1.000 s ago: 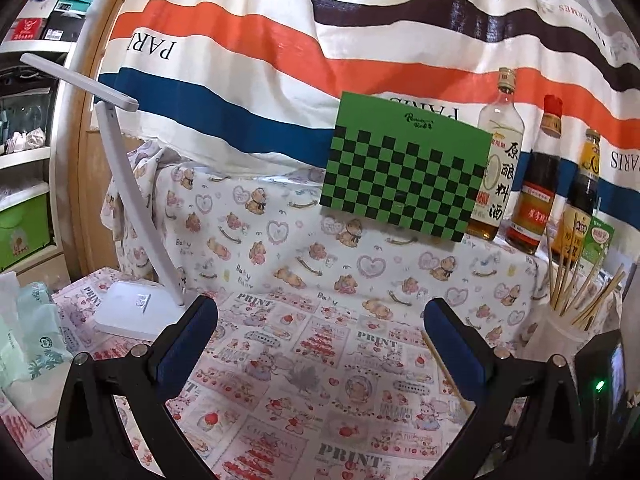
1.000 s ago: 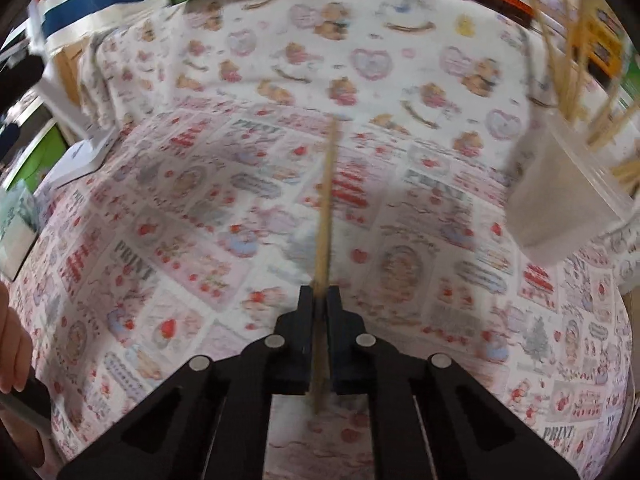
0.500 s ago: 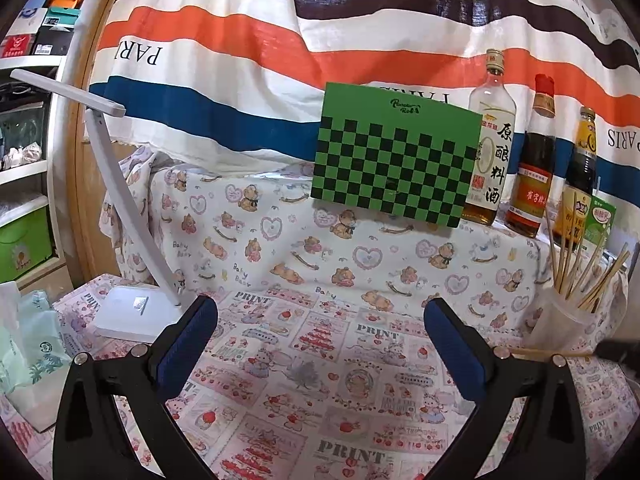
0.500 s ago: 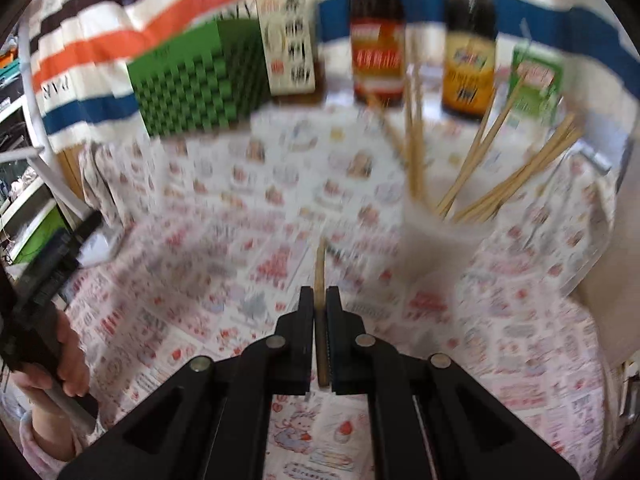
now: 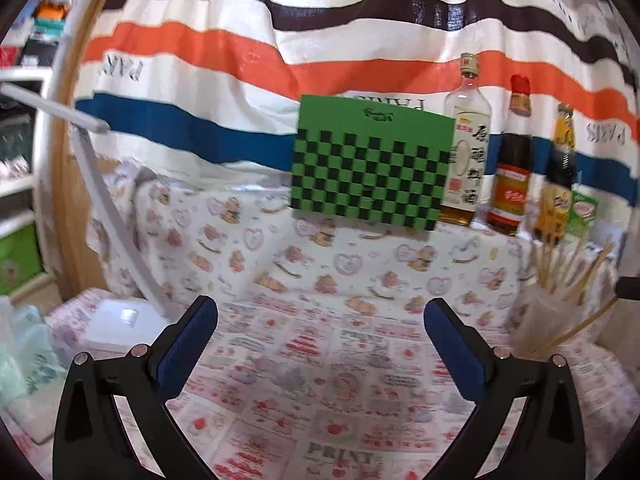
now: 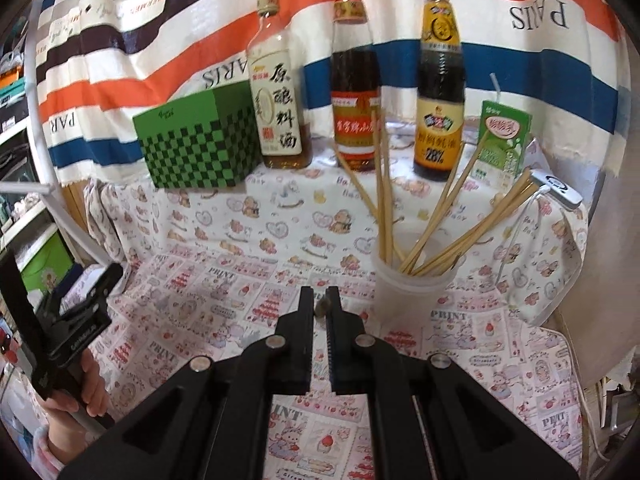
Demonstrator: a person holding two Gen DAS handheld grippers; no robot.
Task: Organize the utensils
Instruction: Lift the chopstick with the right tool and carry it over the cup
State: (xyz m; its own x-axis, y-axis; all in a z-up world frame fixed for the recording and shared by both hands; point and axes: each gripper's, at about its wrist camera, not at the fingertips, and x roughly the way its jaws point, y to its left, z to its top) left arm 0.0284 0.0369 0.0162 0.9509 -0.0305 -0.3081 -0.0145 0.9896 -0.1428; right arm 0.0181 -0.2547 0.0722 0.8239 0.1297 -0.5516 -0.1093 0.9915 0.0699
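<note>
- The right tool [image 6: 320, 300] is pinched narrowly on 1 thin bamboo chopstick [image 6: 321, 307], seen end-on between its black fingers.
- It hovers over the table with the pink printed cloth [image 6: 224, 300], just left of the translucent white plastic cup [image 6: 412, 280].
- That cup holds a fan of bamboo chopsticks [image 6: 436, 208] (roughly 8, hard to count), all leaning outward.
- The left tool [image 5: 320, 332] is spread wide and holds nothing; its blue pads [image 5: 188, 344] hang above the cloth.
- Behind the cup, on a raised ledge, stand 3 sauce bottles [image 6: 354, 80], a green checkered box [image 6: 196, 140] and a small green drink carton [image 6: 502, 140].
</note>
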